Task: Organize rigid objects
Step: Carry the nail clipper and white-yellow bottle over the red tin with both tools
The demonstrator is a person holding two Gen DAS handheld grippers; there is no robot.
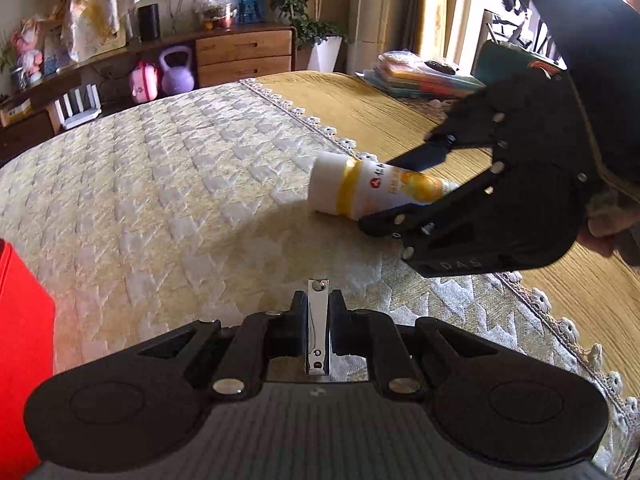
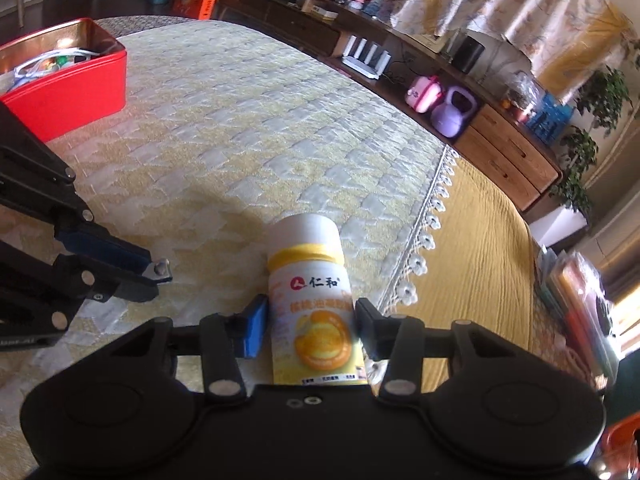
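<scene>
Left gripper (image 1: 318, 322): its black fingers are closed on a flat shiny steel nail clipper (image 1: 318, 326), which stands on edge between the pads with its riveted tip poking past them, above the quilt.
Right gripper (image 2: 310, 326): black fingers, one with a blue pad (image 2: 253, 330), set against both sides of a white plastic bottle with a yellow band and an orange-printed label (image 2: 314, 312) — gripping it around the label.
Bottle position: cap end points away from the right gripper; in the left wrist view the bottle (image 1: 370, 189) lies nearly level, close over the quilt near the lace border. Whether it touches the fabric I cannot tell.
Surface: a cream quilted cover with a zigzag pattern (image 1: 172, 184) over a mustard yellow cloth (image 1: 384, 120) on the table; a white flower-lace trim (image 2: 426, 236) marks the cover's edge, just right of the bottle.
Red tin box (image 2: 76, 80): open-topped, at the far left of the quilt, well apart from the bottle — cords and small items lie inside.
Open room: a broad bare stretch of quilt lies between the box and both grippers.
Far edge: a wooden sideboard with drawers (image 1: 244, 56) stands beyond the table, a purple kettlebell (image 1: 177, 72) beside it.
</scene>
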